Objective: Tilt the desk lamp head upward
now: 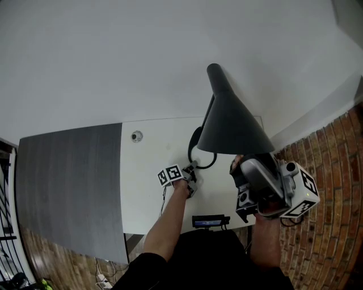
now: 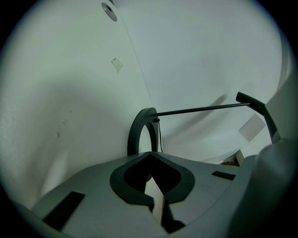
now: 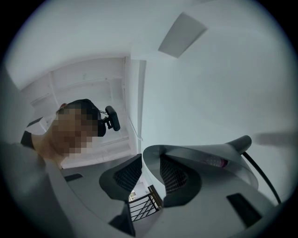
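Lamp head (image 1: 232, 122) sits high over the bench (image 1: 144, 195), its rim pinched between the right gripper (image 3: 147, 173) pads; from above, the shade hides those tips. Left gripper (image 2: 149, 160) is closed on the ring base (image 2: 135, 130), its jaws covering the near arc.

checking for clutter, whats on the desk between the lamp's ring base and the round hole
Nearly bare: the left gripper view shows only a small pale square patch on the white desk between the ring base and the round hole.

A white desk (image 1: 147, 187) adjoins a grey panel (image 1: 68, 187) above brick floor (image 1: 334, 164).
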A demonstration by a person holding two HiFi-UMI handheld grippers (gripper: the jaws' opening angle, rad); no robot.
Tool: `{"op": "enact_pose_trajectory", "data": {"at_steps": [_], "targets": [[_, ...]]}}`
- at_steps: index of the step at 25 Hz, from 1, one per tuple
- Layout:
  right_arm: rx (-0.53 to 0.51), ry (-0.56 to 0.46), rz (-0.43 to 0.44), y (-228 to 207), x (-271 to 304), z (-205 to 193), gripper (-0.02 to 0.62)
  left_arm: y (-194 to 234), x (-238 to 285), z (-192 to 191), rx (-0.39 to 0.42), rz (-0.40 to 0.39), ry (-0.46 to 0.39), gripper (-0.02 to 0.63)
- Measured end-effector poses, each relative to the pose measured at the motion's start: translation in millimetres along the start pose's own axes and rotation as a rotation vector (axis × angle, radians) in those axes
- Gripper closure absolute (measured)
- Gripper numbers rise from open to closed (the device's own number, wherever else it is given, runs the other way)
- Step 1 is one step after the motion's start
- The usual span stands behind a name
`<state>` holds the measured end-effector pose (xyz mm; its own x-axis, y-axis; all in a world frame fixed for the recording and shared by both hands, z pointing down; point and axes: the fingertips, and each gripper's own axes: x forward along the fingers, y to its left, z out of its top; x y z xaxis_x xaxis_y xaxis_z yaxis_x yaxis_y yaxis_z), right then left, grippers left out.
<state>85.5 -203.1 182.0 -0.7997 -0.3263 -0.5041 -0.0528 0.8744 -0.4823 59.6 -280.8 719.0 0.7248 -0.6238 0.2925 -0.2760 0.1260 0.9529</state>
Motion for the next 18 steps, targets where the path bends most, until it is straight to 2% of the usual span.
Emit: {"op": "enact_pose_trajectory", "data": {"at_steps": [18], "targets": [[0.014,-0.001,-0.024,-1.4,4.4,4.4,0.466,0.6,1.0,0.6,0.000,0.002,0.002,0.597]]}}
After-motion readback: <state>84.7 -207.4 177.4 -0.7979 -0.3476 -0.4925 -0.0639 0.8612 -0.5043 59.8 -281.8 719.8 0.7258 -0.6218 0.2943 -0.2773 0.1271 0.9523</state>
